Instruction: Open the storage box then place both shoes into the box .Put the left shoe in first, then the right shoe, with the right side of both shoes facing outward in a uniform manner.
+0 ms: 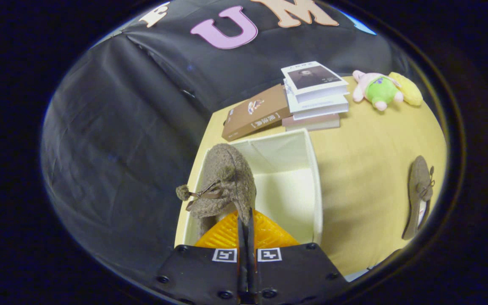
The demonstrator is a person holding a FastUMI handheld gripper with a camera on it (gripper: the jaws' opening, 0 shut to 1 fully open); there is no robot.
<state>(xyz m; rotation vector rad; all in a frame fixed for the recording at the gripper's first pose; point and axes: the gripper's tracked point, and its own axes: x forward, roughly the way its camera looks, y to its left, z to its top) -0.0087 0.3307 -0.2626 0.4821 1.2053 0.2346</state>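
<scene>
Step in hand: loading shoe 1. Your gripper (pixel 246 224) is clamped on the held shoe (pixel 227 182), fingers together on its edge, just above the open storage box (pixel 311 169). Next, lower and release it. Shoe 2 (pixel 420 195) lies well right of the fingers.

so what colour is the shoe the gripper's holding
Brown felt-like shoe with a small bow and pompom, pinched in the gripper, seen in the gripper view.

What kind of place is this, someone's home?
Probably a staged booth, not a real home: black cloth wall behind a yellow table set with books, a plush toy and a storage box. The gripper pinches a shoe over the box.
</scene>
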